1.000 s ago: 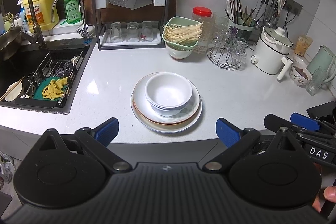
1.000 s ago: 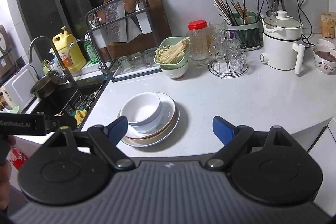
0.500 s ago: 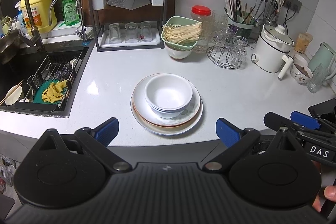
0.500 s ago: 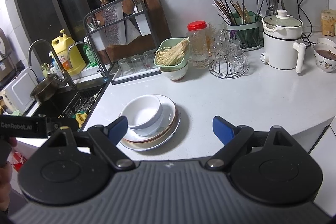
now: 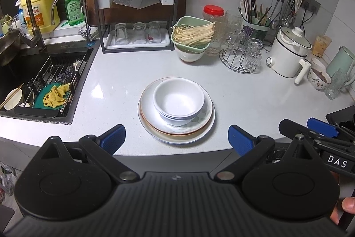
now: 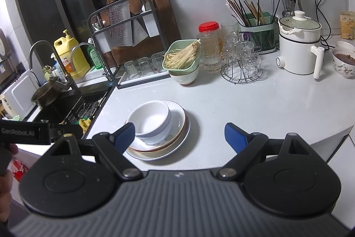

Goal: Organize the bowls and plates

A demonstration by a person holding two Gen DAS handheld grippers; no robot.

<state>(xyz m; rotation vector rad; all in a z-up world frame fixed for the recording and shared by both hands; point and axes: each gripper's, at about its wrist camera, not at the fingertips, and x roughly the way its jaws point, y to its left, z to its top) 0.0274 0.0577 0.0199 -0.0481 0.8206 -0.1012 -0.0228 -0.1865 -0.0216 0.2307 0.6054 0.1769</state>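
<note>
At centre frame: nested white bowls (image 5: 178,100) sit inside stacked plates (image 5: 176,128) on the white counter (image 5: 255,103), one neat pile near its front edge.
Left gripper (image 5: 176,138): low in its frame, jaws wide apart, empty, short of the pile.
Right gripper (image 6: 179,133): jaws wide apart, empty; pile at lower left of its frame.
Stage: fits either a finished stack or one awaiting sorting.
Handling: any lift should take the rim squarely, since glazed crockery likely slips.
</note>
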